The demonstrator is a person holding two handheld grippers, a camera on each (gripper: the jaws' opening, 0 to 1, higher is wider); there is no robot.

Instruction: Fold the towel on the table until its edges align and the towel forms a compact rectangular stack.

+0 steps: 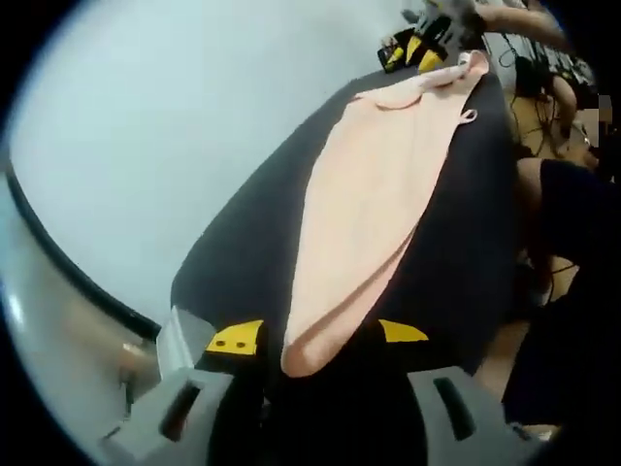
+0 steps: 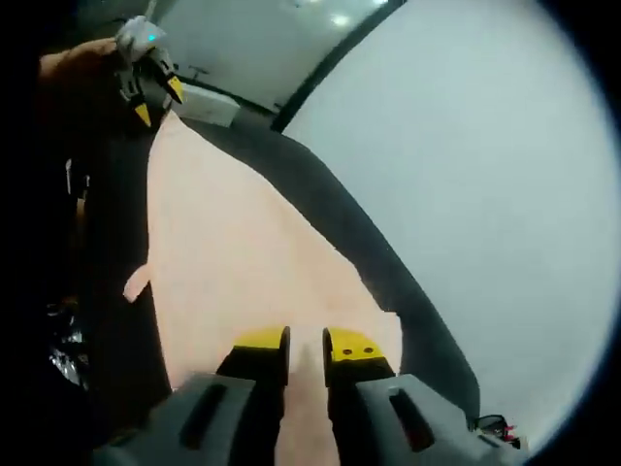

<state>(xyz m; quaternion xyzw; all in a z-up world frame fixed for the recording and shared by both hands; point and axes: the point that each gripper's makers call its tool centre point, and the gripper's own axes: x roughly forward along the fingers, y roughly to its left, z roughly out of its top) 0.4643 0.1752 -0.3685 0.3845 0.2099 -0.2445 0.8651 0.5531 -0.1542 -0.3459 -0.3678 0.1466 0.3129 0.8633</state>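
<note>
A pale pink towel [image 1: 374, 194] lies stretched lengthwise over the dark table [image 1: 243, 252]. Its near end is narrow and rounded and sits between my left gripper's [image 1: 318, 337] yellow-tipped jaws, which stand apart without touching the cloth. At the towel's far end the right gripper [image 1: 430, 47] holds the cloth. In the right gripper view, the towel [image 2: 233, 262] runs away from my right gripper [image 2: 307, 342], whose jaws are pinched close on its near edge. The left gripper [image 2: 155, 97] sits at the towel's far tip, held by a hand.
A pale wall [image 1: 175, 116] runs along one long side of the table. A person's legs [image 1: 553, 194] and cables are beyond the table's other side. A small loop tag [image 1: 469, 116] sticks out from the towel's edge. The dark tabletop [image 2: 388, 272] shows beside the towel.
</note>
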